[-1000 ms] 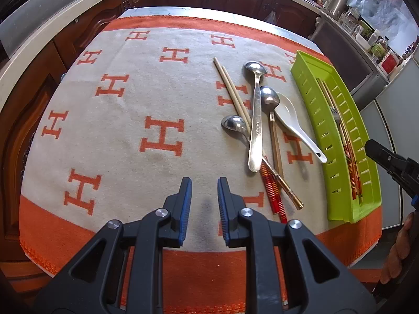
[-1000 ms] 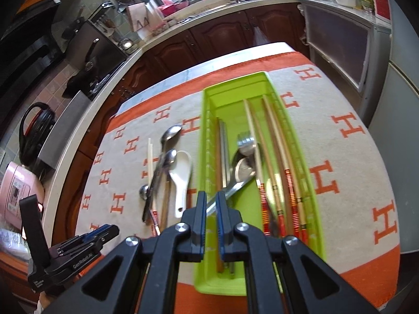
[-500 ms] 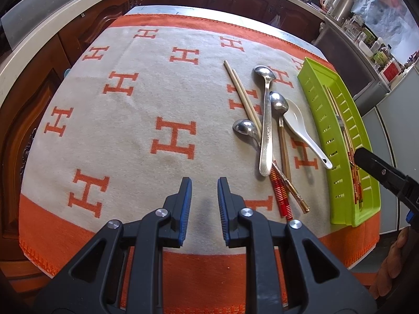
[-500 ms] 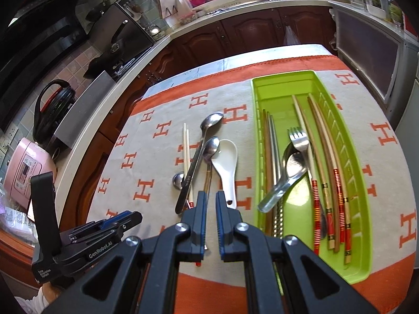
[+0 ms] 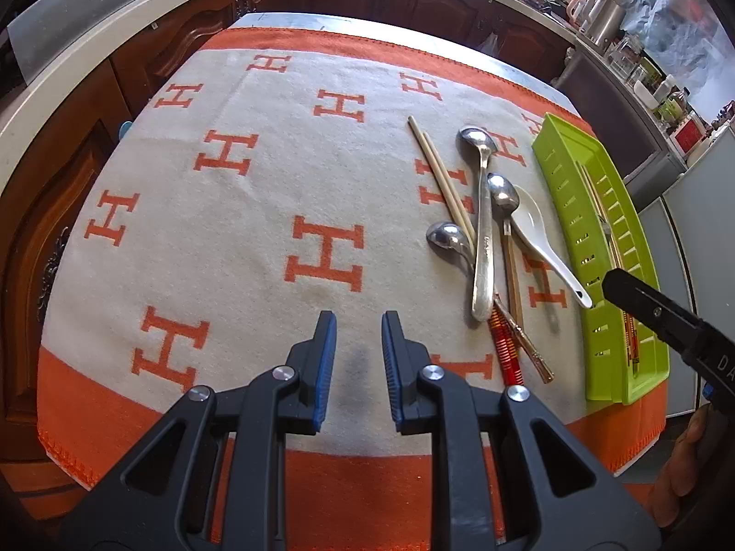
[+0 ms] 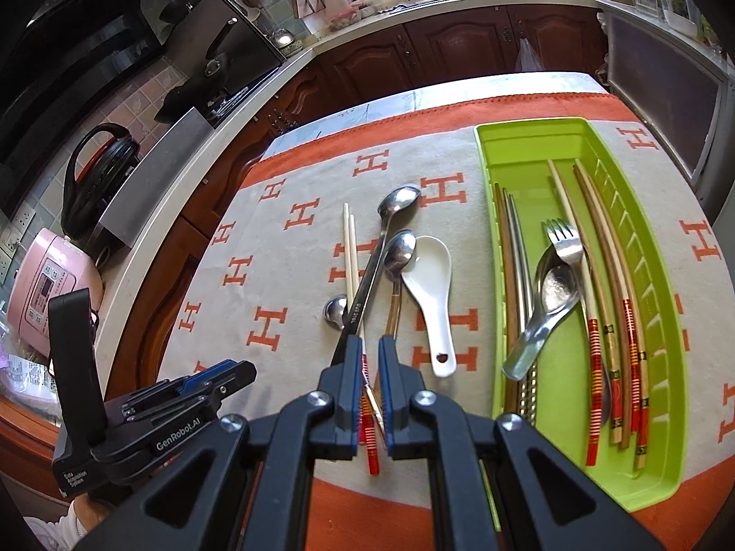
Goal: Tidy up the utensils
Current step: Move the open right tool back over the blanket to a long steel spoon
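Loose utensils lie on the cloth left of the green tray [image 6: 487,147]: a long steel spoon [image 6: 381,238], a bronze-handled spoon [image 6: 399,252], a white ceramic spoon [image 6: 429,284], a small spoon [image 6: 335,310] and pale chopsticks [image 6: 350,248] with red-striped ends. My right gripper [image 6: 367,353] hovers over their handle ends, shut and holding nothing. A fork [image 6: 562,238], a spoon [image 6: 551,294] and several chopsticks lie in the tray. My left gripper [image 5: 358,353] stands open above bare cloth, left of the long spoon [image 5: 482,211] and the tray [image 5: 556,151].
An orange and cream cloth [image 5: 229,229] covers the table, and its front edge lies just under both grippers. Dark wooden cabinets ring the table. On the counter to the left stand a pink rice cooker [image 6: 50,284] and a black kettle [image 6: 98,170].
My right gripper has swung left, from above the green tray to above the handles of the loose utensils. The left gripper has barely moved and its jaws stand the same.
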Demonstrator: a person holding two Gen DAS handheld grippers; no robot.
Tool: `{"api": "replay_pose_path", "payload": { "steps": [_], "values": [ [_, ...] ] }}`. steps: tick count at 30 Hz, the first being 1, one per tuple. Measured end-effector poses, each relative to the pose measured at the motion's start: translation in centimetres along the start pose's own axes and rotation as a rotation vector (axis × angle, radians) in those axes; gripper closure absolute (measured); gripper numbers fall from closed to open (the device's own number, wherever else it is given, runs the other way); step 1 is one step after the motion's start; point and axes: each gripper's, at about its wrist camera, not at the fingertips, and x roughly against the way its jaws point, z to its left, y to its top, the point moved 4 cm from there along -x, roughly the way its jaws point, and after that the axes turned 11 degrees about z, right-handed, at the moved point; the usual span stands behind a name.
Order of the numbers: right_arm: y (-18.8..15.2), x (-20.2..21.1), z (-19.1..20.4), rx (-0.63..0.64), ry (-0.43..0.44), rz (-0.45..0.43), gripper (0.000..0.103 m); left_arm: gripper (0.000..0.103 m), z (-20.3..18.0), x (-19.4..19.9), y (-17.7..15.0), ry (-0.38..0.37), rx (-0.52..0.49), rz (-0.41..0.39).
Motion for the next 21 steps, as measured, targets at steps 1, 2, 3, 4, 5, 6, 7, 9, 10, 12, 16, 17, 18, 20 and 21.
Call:
{"api": "replay_pose_path", "payload": {
  "steps": [1,2,3,4,5,6,7,9,10,12,16,17,18,20,21],
  "values": [
    [0.0,-0.1,0.1,0.000,0.000,0.003,0.096,0.086,0.0,0.0,0.0,0.000,0.002,-0.001],
    [0.1,-0.2,0.1,0.000,0.002,0.005,0.096,0.086,0.1,0.0,0.1,-0.001,0.003,-0.001],
    [0.1,-0.3,0.1,0.000,0.003,0.006,0.096,0.086,0.2,0.0,0.1,-0.001,0.005,-0.001],
    [0.1,-0.4,0.2,0.001,0.003,0.007,0.096,0.086,0.3,0.0,0.2,-0.001,0.006,-0.002],
    [0.1,-0.5,0.3,0.001,0.003,0.010,0.096,0.086,0.4,0.0,0.2,0.001,0.007,-0.003],
    [0.1,-0.5,0.3,0.002,0.004,0.011,0.096,0.086,0.4,0.0,0.3,0.002,0.008,-0.003],
    [0.2,-0.6,0.4,0.002,0.004,0.014,0.096,0.086,0.5,0.0,0.3,0.004,0.009,-0.004],
    [0.2,-0.8,0.4,0.003,0.004,0.019,0.096,0.086,0.8,0.0,0.5,0.017,0.011,-0.007],
    [0.3,-1.0,0.5,0.003,0.005,0.022,0.096,0.086,0.9,0.1,0.6,0.024,0.012,-0.010],
    [0.4,-1.3,0.6,0.001,0.005,0.029,0.096,0.086,1.2,0.3,0.9,0.030,0.015,-0.017],
    [0.6,-1.8,0.8,0.000,0.007,0.039,0.096,0.085,1.7,0.5,1.5,0.035,0.016,-0.023],
    [0.6,-1.9,0.9,0.001,0.008,0.041,0.096,0.085,1.8,0.5,1.6,0.036,0.017,-0.024],
    [0.6,-2.0,0.9,0.000,0.009,0.042,0.096,0.079,1.9,0.6,1.7,0.035,0.019,-0.026],
    [0.7,-2.2,1.0,0.000,0.011,0.046,0.096,0.068,2.0,0.7,1.8,0.035,0.024,-0.036],
    [0.8,-2.3,1.0,0.001,0.013,0.047,0.096,0.066,2.0,0.8,1.9,0.038,0.025,-0.044]
  ]
}}
